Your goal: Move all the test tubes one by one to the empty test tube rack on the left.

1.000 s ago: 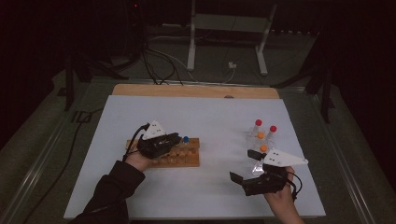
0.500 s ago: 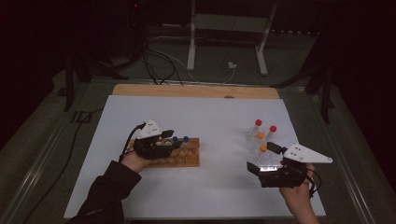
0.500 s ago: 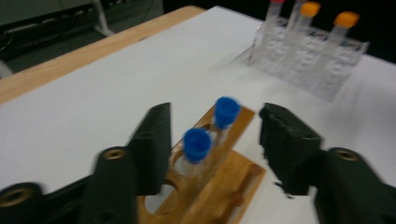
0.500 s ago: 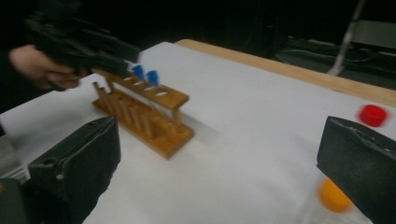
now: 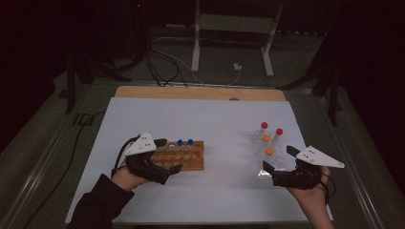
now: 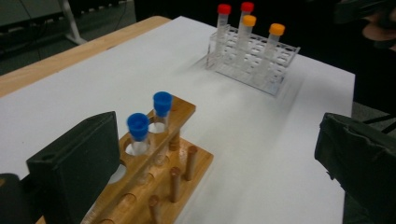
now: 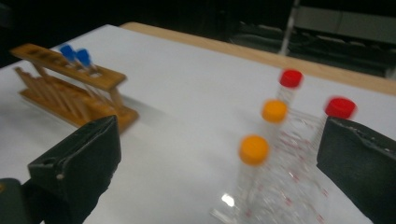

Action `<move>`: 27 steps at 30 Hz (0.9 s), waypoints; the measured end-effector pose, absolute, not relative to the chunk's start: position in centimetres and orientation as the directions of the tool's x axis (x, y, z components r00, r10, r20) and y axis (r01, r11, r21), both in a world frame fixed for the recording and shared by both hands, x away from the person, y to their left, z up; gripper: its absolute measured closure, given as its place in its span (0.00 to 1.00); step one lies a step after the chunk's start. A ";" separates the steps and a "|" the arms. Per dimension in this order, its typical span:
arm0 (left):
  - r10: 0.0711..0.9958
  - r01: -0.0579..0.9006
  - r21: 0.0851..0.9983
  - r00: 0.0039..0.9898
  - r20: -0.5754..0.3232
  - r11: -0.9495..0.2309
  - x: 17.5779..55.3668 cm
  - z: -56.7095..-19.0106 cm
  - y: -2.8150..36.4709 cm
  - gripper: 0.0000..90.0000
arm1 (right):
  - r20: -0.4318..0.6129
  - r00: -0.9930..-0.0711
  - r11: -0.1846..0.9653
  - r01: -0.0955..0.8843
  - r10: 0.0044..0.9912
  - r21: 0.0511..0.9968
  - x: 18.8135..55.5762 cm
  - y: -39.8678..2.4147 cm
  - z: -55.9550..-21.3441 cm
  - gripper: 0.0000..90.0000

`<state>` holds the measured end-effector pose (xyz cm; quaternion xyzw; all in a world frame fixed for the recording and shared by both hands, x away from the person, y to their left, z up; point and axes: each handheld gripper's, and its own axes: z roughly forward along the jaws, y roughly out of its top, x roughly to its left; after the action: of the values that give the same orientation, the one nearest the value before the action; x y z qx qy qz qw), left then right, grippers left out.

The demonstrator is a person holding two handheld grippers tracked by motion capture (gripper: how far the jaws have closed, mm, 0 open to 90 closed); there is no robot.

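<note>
Left gripper [image 5: 174, 168], jaws just opened and empty, leaves blue-capped tube [image 6: 138, 133] racked; right gripper [image 5: 277, 164], spread wide, next must close on an orange-capped tube [image 7: 252, 161].

Two racks stand on the white sheet: one wooden rack [image 5: 184, 156] and one clear plastic rack [image 6: 254, 58]. The wooden one carries two blue-capped tubes [image 6: 138, 133]. The clear one carries four tubes, two with red caps [image 7: 290, 79] and two with orange caps [image 7: 254, 150]. That makes six tubes. Two grippers, the left gripper [image 5: 168, 172] and the right gripper [image 5: 277, 164].
</note>
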<state>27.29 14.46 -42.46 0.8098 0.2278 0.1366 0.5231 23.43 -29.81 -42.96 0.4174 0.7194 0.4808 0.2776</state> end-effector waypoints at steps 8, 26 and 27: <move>0.474 0.202 0.907 0.881 -0.003 -0.370 26.3 -42.7 14.4 0.01 | 0.010 -0.471 0.204 0.401 0.882 0.893 23.6 -31.2 -44.5 0.05; 0.458 0.220 0.894 0.889 -0.019 -0.389 26.3 -43.4 14.3 0.01 | -0.001 -0.443 0.250 0.503 0.896 0.828 25.5 -30.8 -46.5 0.56; 0.462 0.217 0.894 0.887 -0.013 -0.392 26.3 -43.3 14.3 0.01 | -0.008 -0.442 0.254 0.500 0.897 0.828 25.7 -30.7 -46.5 0.58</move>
<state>26.28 14.25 -43.34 0.8255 0.2056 0.1197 0.5118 25.70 -30.67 -46.53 0.4648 0.7512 0.3962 0.2505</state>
